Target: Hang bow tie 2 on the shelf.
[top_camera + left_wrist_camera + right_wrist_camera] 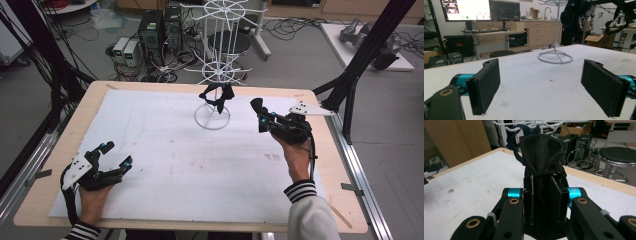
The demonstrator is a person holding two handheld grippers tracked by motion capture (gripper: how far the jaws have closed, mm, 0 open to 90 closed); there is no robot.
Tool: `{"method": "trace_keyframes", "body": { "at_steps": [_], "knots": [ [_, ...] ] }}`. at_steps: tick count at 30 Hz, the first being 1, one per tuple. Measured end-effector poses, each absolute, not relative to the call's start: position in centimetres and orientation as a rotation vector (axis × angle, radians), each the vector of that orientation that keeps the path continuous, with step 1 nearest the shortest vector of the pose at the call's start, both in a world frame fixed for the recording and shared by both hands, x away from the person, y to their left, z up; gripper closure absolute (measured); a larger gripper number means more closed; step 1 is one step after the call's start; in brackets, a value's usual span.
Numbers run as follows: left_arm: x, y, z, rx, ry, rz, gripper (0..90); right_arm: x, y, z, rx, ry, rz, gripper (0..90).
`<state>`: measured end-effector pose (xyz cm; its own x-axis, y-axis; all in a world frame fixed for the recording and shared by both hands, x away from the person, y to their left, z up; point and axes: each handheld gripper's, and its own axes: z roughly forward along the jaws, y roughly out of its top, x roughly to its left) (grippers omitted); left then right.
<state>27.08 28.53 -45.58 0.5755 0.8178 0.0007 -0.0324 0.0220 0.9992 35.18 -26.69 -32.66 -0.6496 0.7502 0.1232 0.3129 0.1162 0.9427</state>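
A: Status?

B: Your right gripper (543, 202) is clamped on the black cloth (541, 152), held near the white rack (218, 65). One cloth (218, 97) hangs already. Hanging remains. Left gripper (116, 154) rests wide open, empty.

Black cloth (541, 152): lower part hidden between closed jaws. White rack (220, 60): top cut off by picture edge.

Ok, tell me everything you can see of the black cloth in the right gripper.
The black cloth piece is thin, matte fabric with a stitched edge, bunched and creased. The right gripper is shut on its lower part; the upper part stands up above the jaws in a loose cone. It is held above the white table cover, near the white wire rack, where other dark pieces hang.
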Motion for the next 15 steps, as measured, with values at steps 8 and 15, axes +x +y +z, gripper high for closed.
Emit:
{"method": "trace_keyframes", "body": {
  "at_steps": [8,15],
  "knots": [
    [27.1,28.5,-45.6,1.404,0.729,0.757,16.2,36.1,-26.0,-31.2,1.026,1.959,1.547,75.0],
    [27.1,28.5,-45.6,1.403,0.729,0.757,16.2,37.0,-25.4,-30.3,1.020,1.924,1.543,75.0]
  ]
}}
